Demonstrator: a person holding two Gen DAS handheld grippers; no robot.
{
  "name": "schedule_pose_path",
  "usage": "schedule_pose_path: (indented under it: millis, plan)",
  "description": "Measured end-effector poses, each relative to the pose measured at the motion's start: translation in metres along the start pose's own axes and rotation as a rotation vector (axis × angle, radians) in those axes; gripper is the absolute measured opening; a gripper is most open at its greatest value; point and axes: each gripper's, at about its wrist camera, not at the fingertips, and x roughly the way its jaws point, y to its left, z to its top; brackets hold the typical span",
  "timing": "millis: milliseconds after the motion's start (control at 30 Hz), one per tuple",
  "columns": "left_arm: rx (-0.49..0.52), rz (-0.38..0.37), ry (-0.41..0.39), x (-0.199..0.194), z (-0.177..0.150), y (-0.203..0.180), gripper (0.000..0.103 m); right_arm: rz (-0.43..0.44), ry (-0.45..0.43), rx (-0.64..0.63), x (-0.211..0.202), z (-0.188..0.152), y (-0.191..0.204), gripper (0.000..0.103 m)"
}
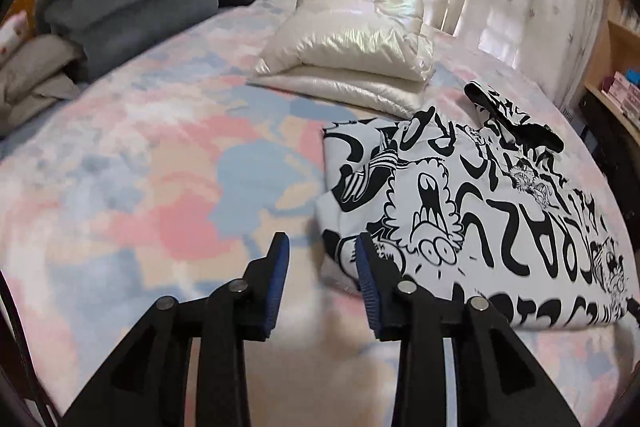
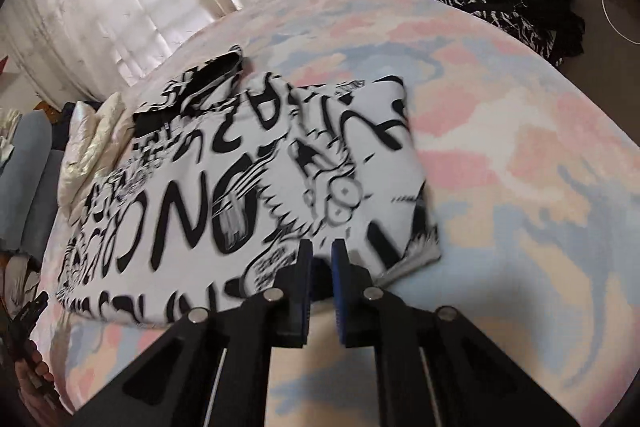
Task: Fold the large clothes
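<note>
Pastel blotched bedspread [image 1: 160, 187] | folded graphic-print garment [image 1: 480, 219] | puffy glossy jacket [image 1: 352, 55]

Folded black-and-white printed garment [image 1: 480, 211], apparently flat on bed

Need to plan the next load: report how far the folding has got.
Done: the white jacket lies folded on the bed. The printed garment lies flat and folded too, one dark cuff on top. In hand: nothing; left gripper is open, right gripper nearly shut, both empty at its edge. Left: perhaps the dark clothes beyond the bed.
</note>
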Motion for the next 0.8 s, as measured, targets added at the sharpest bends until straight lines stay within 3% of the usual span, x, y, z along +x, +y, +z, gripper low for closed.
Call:
schedule_pose_path:
  millis: [300, 700, 800]
  plan:
    - [0.034, 0.001, -0.035, -0.04, 0.014, -0.011, 0.043, 0.1, 0.009, -0.011, -0.013, -0.005, 0.029, 0.009]
    - [0.125, -0.025, -0.031, -0.025, 0.061, -0.069, 0.056, 0.155, 0.035, -0.093, 0.0, 0.03, 0.078, 0.009]
    - [0.15, -0.031, -0.031, -0.015, 0.076, -0.084, 0.058, 0.155, 0.041, -0.108, 0.007, 0.043, 0.089, 0.022]
